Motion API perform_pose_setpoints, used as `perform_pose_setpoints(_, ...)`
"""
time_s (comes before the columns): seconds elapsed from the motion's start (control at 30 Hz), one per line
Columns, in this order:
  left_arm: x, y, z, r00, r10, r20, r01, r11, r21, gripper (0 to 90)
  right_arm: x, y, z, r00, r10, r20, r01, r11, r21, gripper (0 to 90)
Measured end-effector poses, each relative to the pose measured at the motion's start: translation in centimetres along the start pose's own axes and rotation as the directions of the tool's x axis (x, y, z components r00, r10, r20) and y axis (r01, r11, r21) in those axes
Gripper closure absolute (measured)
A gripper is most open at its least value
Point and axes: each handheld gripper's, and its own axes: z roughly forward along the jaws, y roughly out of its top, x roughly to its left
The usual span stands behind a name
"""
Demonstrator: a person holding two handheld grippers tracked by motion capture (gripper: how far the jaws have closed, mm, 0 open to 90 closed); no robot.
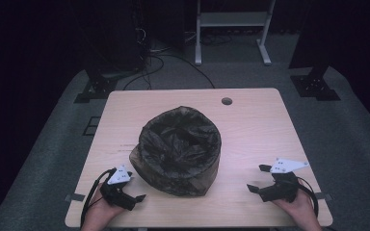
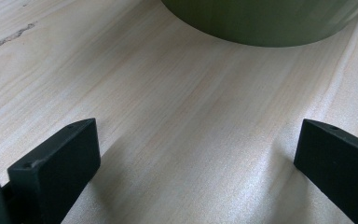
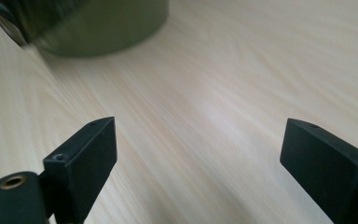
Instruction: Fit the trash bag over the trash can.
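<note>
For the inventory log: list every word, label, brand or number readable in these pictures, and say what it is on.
None can be read. The green bin, its dark bag liner, the wooden table, the left gripper and the right gripper bear no legible text. The grey plates carry only dark dots.

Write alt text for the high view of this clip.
A round green bin lined with a dark plastic bag stands mid-table on a light wooden table. The left gripper and right gripper rest near the front edge on either side of it, jaws open, holding nothing.
</note>
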Motion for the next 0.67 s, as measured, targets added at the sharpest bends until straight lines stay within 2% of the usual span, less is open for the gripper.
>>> perform_pose_setpoints(0.13, 0.0, 0.0, 0.0, 1.0000, 0.000, 0.000, 0.000, 1.0000, 0.000, 0.0, -0.5, -1.9, 0.8, 0.9989, 0.013, 0.045, -0.016, 0.999, 0.052, 9.3)
perform_pose_setpoints(0.2, 0.0, 0.0, 0.0, 1.0000, 0.000, 0.000, 0.000, 1.0000, 0.000, 0.0, -0.6, -2.3, 1.0, 0.9977, 0.013, 0.067, -0.019, 0.996, 0.092, 9.2)
perform_pose_setpoints(0.23, 0.0, 0.0, 0.0, 1.0000, -0.001, 0.000, 0.001, 1.0000, -0.001, 0.0, -0.4, -2.3, 1.0, 0.9960, 0.005, 0.090, -0.014, 0.996, 0.093, 9.2)
perform_pose_setpoints(0.67, 0.0, 0.0, 0.0, 1.0000, -0.001, 0.000, 0.001, 1.0000, 0.000, 0.0, -0.4, -2.3, 1.0, 0.9948, 0.015, 0.100, -0.025, 0.995, 0.099, 9.3)
